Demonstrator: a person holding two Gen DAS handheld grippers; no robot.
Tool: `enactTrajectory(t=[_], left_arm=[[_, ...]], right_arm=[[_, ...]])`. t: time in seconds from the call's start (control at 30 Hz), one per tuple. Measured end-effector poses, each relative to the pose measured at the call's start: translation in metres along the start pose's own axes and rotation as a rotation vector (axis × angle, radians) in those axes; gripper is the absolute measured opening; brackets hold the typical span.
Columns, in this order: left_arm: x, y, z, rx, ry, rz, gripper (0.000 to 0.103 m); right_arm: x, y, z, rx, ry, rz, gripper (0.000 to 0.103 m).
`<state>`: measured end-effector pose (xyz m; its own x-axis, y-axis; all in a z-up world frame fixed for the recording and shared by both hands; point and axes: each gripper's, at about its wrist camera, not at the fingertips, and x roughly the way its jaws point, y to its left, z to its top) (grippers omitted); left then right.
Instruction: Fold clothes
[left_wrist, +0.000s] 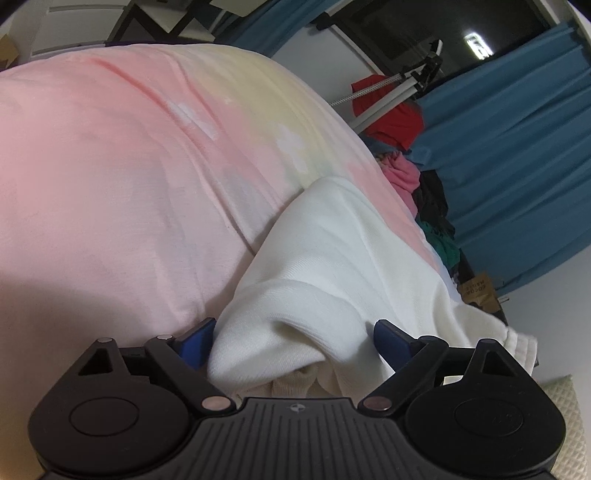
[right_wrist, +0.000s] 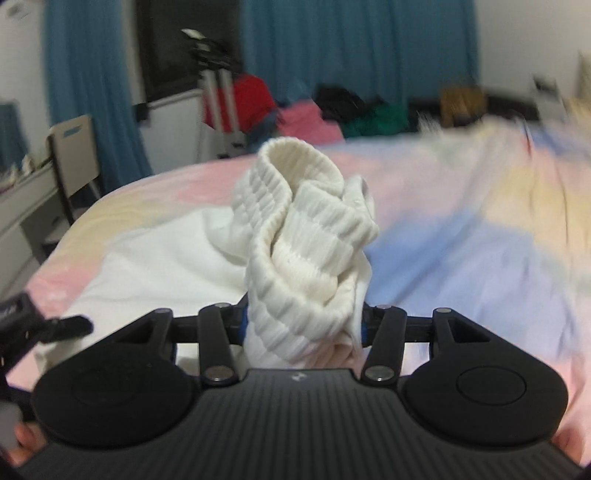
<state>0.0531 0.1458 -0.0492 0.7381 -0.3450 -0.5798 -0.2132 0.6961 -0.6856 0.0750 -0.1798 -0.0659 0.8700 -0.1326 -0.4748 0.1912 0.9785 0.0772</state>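
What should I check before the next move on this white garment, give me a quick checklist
1. Right gripper has the ribbed cuff bunched between its fingers: ok.
2. Left gripper closed on the white garment: not ok, cloth sits between wide jaws, pads apart.
3. Garment spread flat on the bedsheet: not ok, bunched.
4. Other clothes off the folding area: ok.
5. Right wrist view sharp: not ok, blurred.

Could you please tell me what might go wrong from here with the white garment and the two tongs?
1. The right tongs clamp only a bunched ribbed cuff of the white knit garment, so it could slip free.
2. The left tongs stand open around a loose fold of the garment; closing now might catch several layers.
3. The rest lies rumpled on the pastel pink and yellow bedsheet, so a fold may go crooked.
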Motion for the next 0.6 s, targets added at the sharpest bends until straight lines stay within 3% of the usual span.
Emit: enactTrajectory(t=[0.13,0.27,0.43,0.5,0.6], left_arm=[[-0.001,0.003,0.001,-0.019,-0.002,-0.004,0.091],[0.003,-0.003,0.001,-0.002,-0.003,0.002,0.091],[0.004,-0.007,-0.007,0.044,0.036,-0.003,0.091],[0.005,-0.007,-0.009,0.049,0.041,0.001,0.091],[0.008,-0.007,-0.01,0.054,0.05,0.005,0.089]], right_arm=[[-0.013,0.016,0.001,-0.12,-0.076,0.04,0.053],[-0.006,0.009,0.003,-0.109,-0.059,0.072,0.053],[0.031,-0.063,0.003,0.344,0.139,0.163,0.07],[0.05,-0.095,-0.005,0.54,0.216,0.213,0.072],[0.073,-0.123,-0.017,0.725,0.291,0.28,0.073]])
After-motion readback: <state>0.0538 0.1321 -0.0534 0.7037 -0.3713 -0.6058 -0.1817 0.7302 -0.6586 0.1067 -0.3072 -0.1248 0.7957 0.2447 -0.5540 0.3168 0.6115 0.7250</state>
